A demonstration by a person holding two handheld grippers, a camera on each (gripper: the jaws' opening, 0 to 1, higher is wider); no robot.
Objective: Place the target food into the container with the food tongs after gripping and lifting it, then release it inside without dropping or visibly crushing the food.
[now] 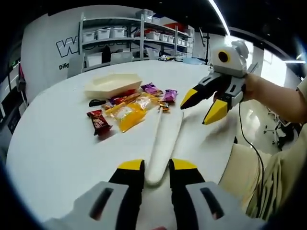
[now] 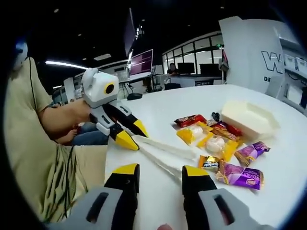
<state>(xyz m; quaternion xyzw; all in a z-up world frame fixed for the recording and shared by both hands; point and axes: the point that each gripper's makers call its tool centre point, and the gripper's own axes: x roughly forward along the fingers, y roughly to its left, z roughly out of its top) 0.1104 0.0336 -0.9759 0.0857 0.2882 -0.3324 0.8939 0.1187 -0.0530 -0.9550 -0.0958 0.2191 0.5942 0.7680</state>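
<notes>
White food tongs (image 1: 163, 139) lie along the white table (image 1: 57, 158), their handle end held between the jaws of my left gripper (image 1: 158, 165), which is shut on it. Past the tong tips lies a heap of several snack packets (image 1: 127, 112): red, yellow and purple. A cream boat-shaped container (image 1: 113, 84) stands just behind them. My right gripper (image 1: 194, 114) hovers open to the right of the tong tips. In the right gripper view my right gripper (image 2: 159, 171) is open with nothing in it, the tongs (image 2: 168, 148) reach from the left gripper (image 2: 134, 135) toward the packets (image 2: 213, 141), and the container (image 2: 249, 117) sits beyond.
Shelves with storage bins (image 1: 139, 33) stand past the table's far edge. The person's hand (image 1: 254, 86) and beige clothing (image 2: 29, 143) are at the table's near side. Bare tabletop stretches left of the packets.
</notes>
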